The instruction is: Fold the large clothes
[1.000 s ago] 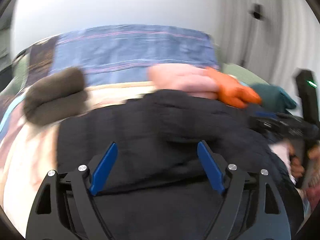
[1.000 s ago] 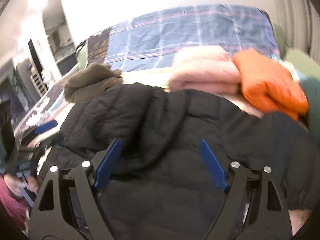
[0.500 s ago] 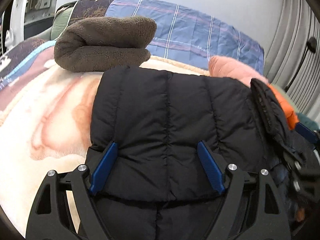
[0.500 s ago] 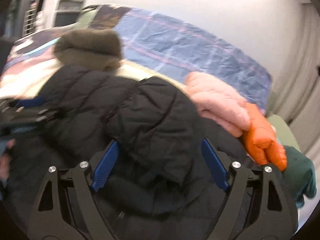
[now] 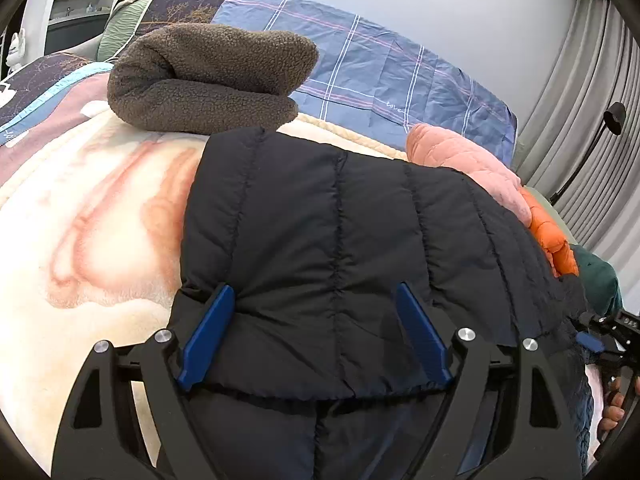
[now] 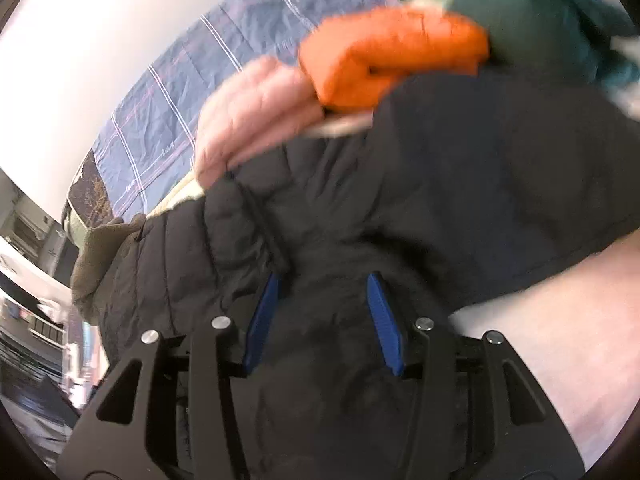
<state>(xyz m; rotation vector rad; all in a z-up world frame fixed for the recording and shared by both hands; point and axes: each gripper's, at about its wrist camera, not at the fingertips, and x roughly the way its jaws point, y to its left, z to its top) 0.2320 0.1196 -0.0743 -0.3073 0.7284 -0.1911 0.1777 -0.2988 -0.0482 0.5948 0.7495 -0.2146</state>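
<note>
A black quilted puffer jacket (image 5: 340, 240) lies folded over on the cream and pink blanket of a bed (image 5: 80, 220). My left gripper (image 5: 316, 292) is open, its blue fingers (image 5: 208, 328) wide apart over the jacket's near folded edge. In the right wrist view the same jacket (image 6: 460, 200) fills the middle, blurred. My right gripper (image 6: 324, 284) has its fingers partly closed, with bunched black jacket fabric between them. The right gripper also shows at the far right of the left wrist view (image 5: 600, 340).
A folded brown fleece (image 5: 208, 80) lies at the head of the bed, before a blue plaid pillow (image 5: 380, 72). Folded pink (image 5: 460, 160), orange (image 5: 552, 236) and teal (image 5: 596, 280) garments lie in a row to the right. Grey curtains (image 5: 592, 120) hang beyond.
The left gripper swung left and settled over the jacket's folded panel. The right gripper moved to the jacket's right side, tilted, and its fingers narrowed from wide open onto the fabric.
</note>
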